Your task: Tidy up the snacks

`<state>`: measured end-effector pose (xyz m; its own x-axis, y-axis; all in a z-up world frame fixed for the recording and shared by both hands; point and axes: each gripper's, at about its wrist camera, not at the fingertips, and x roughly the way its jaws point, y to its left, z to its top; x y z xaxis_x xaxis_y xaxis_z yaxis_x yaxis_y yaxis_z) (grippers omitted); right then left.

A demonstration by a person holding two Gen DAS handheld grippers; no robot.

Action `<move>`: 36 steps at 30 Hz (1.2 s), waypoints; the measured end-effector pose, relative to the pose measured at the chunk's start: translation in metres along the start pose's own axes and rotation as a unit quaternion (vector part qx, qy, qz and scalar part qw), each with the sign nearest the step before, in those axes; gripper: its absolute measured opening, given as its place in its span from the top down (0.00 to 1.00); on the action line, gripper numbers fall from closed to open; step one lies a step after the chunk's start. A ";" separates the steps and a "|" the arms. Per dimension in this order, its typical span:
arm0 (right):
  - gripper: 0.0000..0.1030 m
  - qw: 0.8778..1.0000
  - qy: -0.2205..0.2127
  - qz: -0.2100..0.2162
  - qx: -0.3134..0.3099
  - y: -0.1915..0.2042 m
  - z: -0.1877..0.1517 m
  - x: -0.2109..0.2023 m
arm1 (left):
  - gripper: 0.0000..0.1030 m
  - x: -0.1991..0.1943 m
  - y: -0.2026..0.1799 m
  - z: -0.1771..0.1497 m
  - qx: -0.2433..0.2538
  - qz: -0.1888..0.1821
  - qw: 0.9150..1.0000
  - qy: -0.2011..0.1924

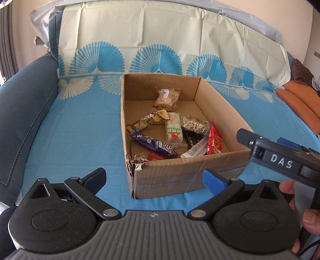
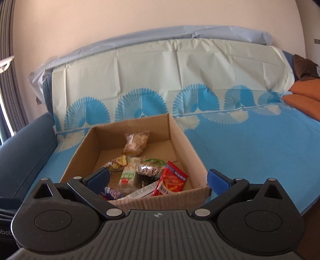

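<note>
Underneath, blue patterned cloth (image 1: 84, 128); beige wall (image 2: 140, 18)

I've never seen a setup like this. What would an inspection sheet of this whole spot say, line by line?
Surface: blue patterned sheet spread over a sofa.
Job's things: open cardboard box, near corner torn, holding snack packets, including a purple bar, red packet and nut bag.
Clutter: nothing seen on the sheet.
Claws: left claw open, empty; right claw open, empty.
Cables: nothing seen.
Surroundings: orange cushions, bare wall.
</note>
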<state>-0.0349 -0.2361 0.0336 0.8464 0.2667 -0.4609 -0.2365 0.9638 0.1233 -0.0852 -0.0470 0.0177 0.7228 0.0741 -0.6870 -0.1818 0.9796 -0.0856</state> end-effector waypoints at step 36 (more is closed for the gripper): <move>0.01 0.999 0.029 0.007 0.017 -0.011 0.003 0.023 | 0.00 0.016 -0.009 0.006 -0.002 0.014 1.000 0.008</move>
<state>-0.0116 -0.2409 0.0244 0.8135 0.2796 -0.5099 -0.2302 0.9600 0.1591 -0.0682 -0.0532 0.0113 0.7068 0.0986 -0.7005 -0.2043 0.9765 -0.0687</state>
